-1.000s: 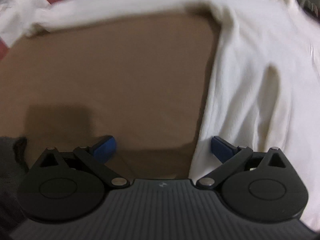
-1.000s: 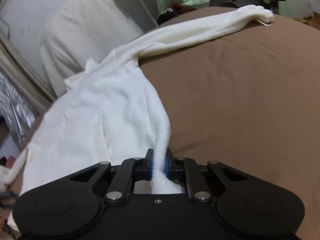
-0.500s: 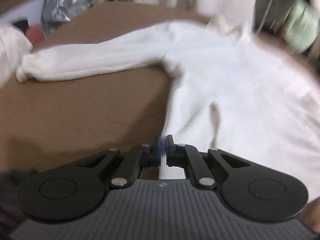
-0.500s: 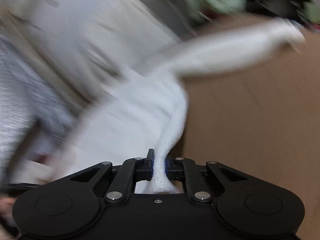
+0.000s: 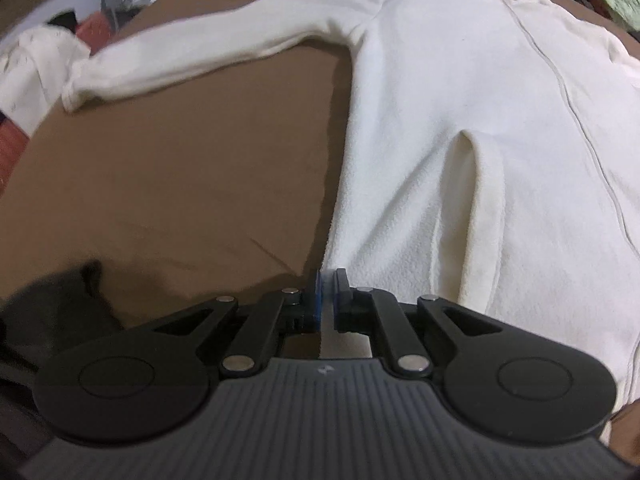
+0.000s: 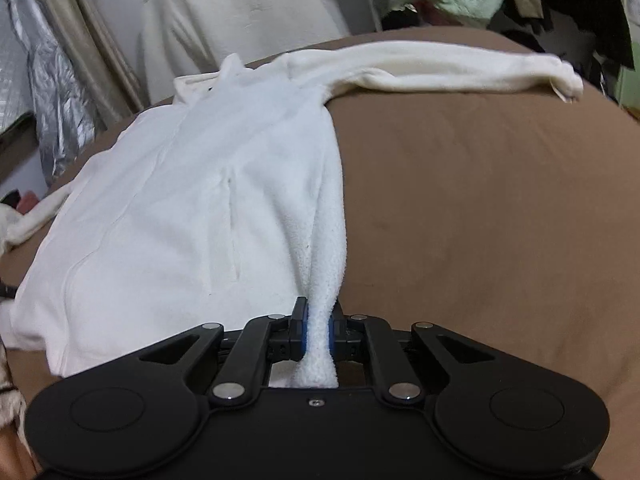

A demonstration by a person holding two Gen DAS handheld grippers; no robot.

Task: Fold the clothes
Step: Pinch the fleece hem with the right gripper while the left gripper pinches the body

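both grippers, the left gripper and the right gripper, were clamped on the white fleece jacket hem corners, but the thin left pinch could slip, dropping that corner on the brown bed.

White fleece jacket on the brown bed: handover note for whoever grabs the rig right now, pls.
Left gripper: shut on the white jacket, pinching the bottom hem corner on its side.
Right gripper: shut on the opposite hem corner, with a thick bunch of fleece between the pads.
Jacket: spread front up on the brown bed cover, zipper closed, collar at the far end, both sleeves stretched out sideways.
Done: garment laid flat, both bottom corners gripped.
Left: no fold made yet. Likely next step is to carry the hem toward the collar, then tuck the sleeves in.
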